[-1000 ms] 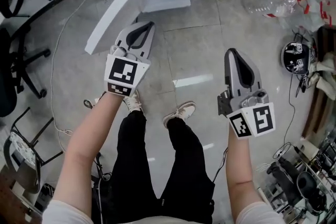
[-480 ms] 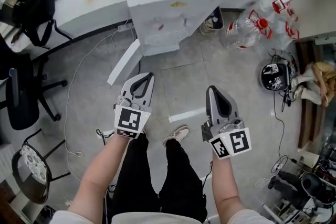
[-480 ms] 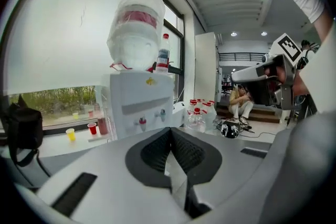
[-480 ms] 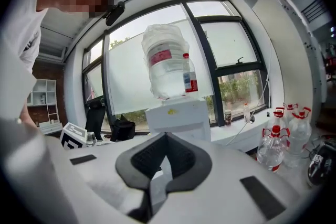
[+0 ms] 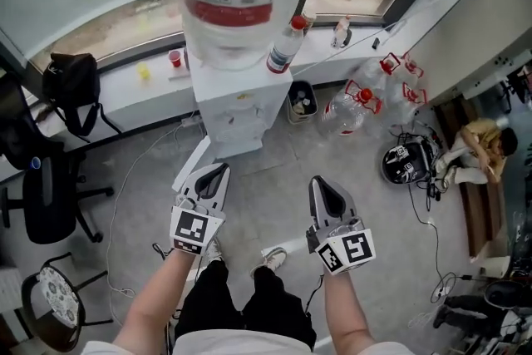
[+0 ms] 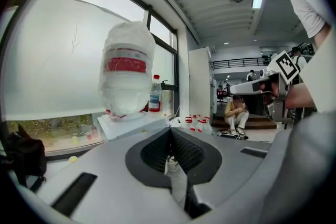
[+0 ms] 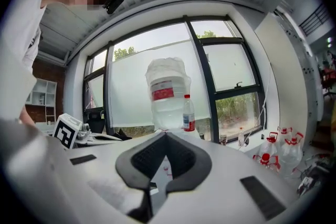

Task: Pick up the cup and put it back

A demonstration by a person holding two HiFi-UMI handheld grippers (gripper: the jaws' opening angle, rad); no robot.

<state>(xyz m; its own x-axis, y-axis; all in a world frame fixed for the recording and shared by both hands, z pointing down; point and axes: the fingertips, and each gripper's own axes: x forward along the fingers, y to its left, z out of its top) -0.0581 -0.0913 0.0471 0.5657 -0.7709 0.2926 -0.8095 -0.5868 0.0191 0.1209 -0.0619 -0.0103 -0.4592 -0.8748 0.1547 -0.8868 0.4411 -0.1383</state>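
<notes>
Looking down in the head view: both grippers are hanging side by side above the floor. Left gripper (image 5: 221, 169) and right gripper (image 5: 321, 180) are both showing jaws pressed together, nothing between them. Red cup (image 5: 174, 58) is sitting on the window ledge (image 5: 125, 93), left of the water dispenser (image 5: 241, 116), well apart from both grippers.

Left gripper view: tips are meeting, empty, pointing toward the big water jug (image 6: 127, 68).

Right gripper view: tips are touching too, empty; a small bottle (image 7: 188, 113) is standing beside the jug.
</notes>
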